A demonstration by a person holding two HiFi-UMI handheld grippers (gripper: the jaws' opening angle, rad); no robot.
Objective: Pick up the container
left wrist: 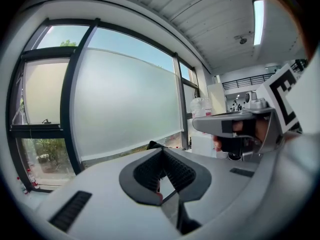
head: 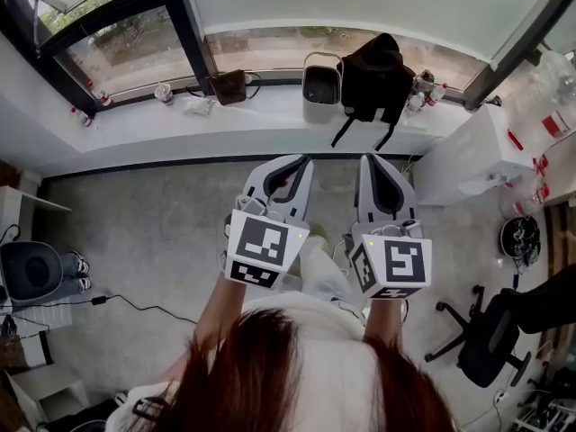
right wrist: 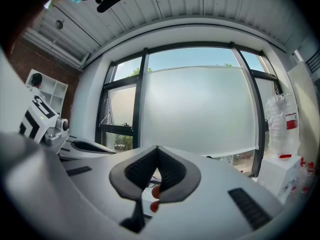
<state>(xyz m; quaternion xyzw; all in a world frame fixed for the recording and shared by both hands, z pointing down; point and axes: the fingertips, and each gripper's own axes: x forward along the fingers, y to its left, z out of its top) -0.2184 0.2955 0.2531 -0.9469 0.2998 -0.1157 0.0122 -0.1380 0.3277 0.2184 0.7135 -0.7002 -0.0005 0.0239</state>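
1. My left gripper (head: 300, 162) and right gripper (head: 369, 160) are pale grey, pads (left wrist: 148, 175) black and ribbed.
2. Each marker cube (head: 263, 248) shows black-and-white squares.
3. At twelve o'clock, the container (head: 321, 86) is white, dark inside.
4. At one o'clock, I see a black bag (head: 373, 70).
5. Floor (head: 153, 232): mottled grey.

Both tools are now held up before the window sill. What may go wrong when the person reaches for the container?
1. The left tool and the right tool both have their jaws shut. If they do not open first, they would likely push the container along the sill instead of gripping it.
2. The black bag sits close beside the container, so a tool could snag it.
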